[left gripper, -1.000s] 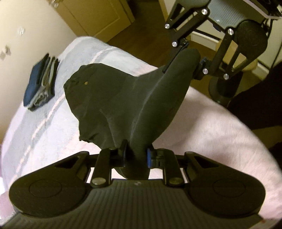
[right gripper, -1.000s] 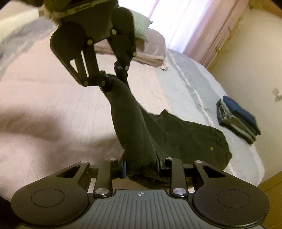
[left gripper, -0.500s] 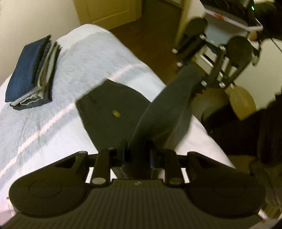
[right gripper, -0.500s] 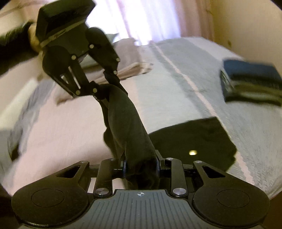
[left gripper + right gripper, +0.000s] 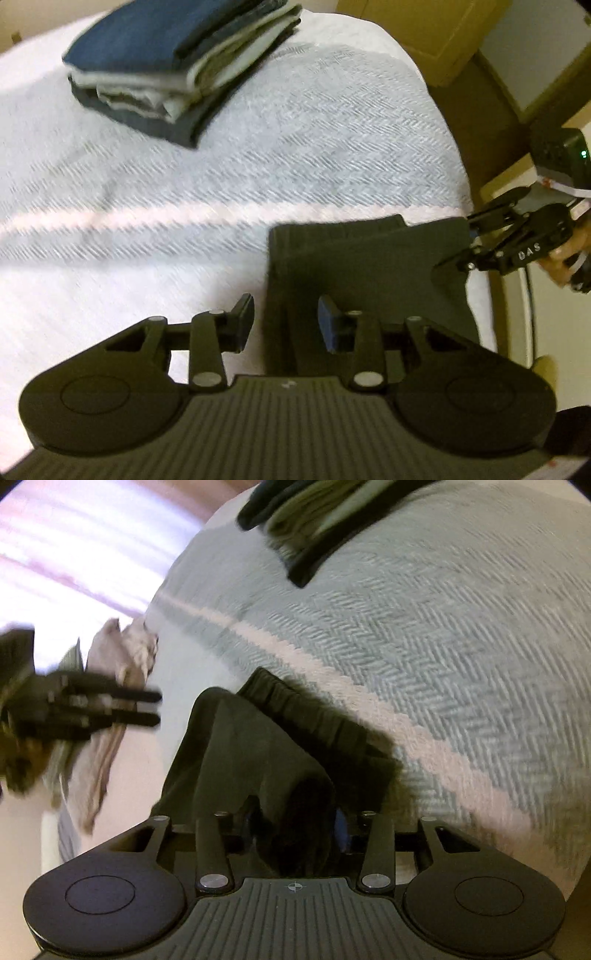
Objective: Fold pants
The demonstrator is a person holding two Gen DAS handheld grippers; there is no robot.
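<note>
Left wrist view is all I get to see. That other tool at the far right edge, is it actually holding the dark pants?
Observer: Yes. The right wrist view shows a bunch of the pants pinched between the fingers of the right tool.
Visitor: And the tool on my side, has it got any cloth?
Observer: No. Seen from the right, the left tool is open, with nothing between its tips.
Visitor: What lies behind it?
Observer: A rumpled pinkish cloth on the bed, with bright window light beyond.
</note>
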